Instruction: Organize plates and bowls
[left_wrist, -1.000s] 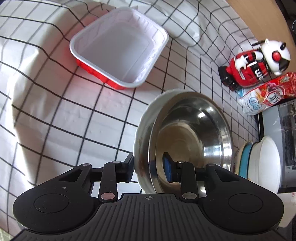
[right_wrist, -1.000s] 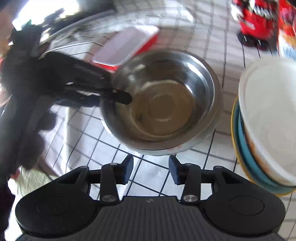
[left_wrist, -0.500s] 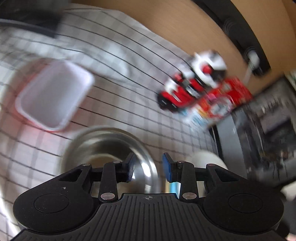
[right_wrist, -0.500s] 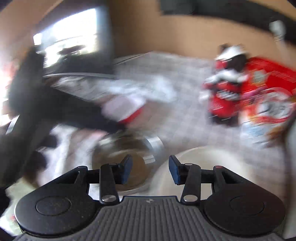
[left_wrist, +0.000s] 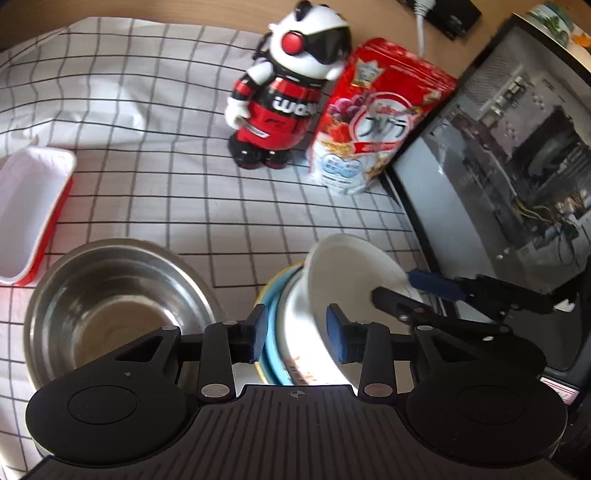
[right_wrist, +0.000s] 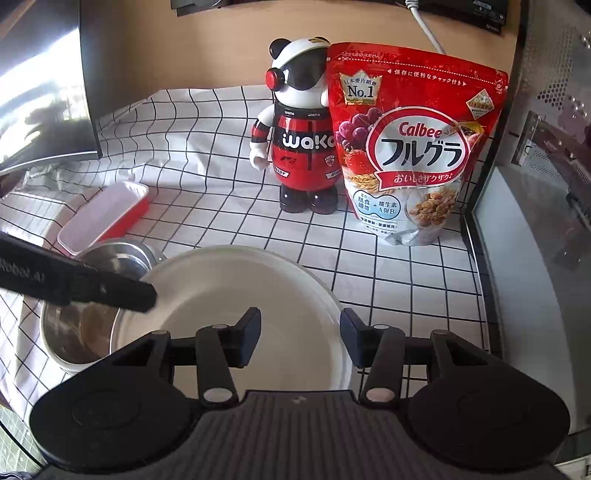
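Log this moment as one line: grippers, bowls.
left gripper: open, over stack | right gripper: open, over white bowl | steel bowl: on cloth, untouched

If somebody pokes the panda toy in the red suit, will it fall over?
Probably, yes. The glossy red-and-white panda figure stands tall on two small feet, so a high push likely tips it. It touches the red cereal bag, which might catch it.

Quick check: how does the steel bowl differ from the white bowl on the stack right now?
The steel bowl is shiny metal; the white bowl is matte white. The steel bowl sits alone on the checked cloth; the white bowl tops a stack of dishes, tilted. Both are round, empty and open side up.
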